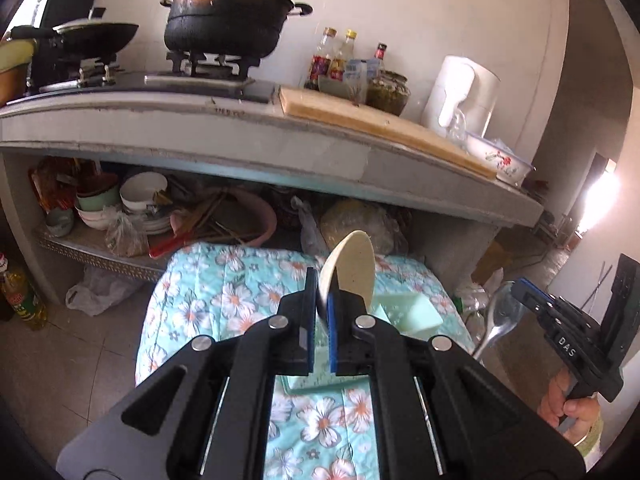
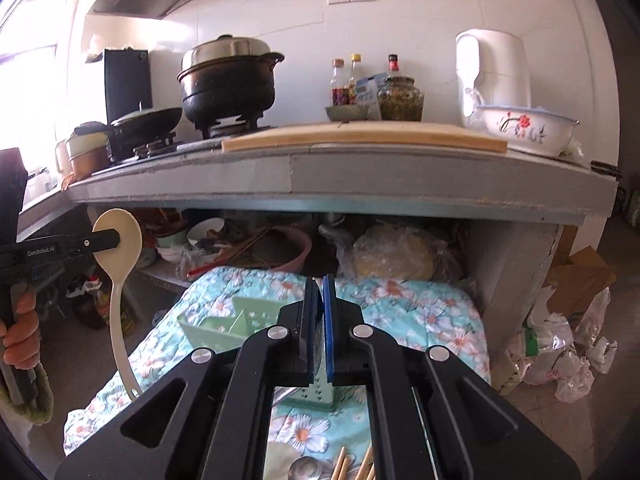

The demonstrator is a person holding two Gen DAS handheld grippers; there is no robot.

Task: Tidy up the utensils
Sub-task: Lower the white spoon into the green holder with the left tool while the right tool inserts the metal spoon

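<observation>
Left wrist: L gripper [image 1: 322, 300] clamped on cream spoon [image 1: 352, 268], R gripper [image 1: 520, 286] on metal spoon [image 1: 498, 320]

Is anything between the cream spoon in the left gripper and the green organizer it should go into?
Nothing visible. The left gripper holds the cream spoon by its bowl, handle hanging down, left of the green organizer on the floral cloth; only open air lies between them. The right gripper holds a metal spoon on the other side.

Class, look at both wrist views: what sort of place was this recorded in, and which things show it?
Most likely a home kitchen: a black lidded pot sits on a gas stove, sauce bottles and a white kettle stand on the counter.
</observation>
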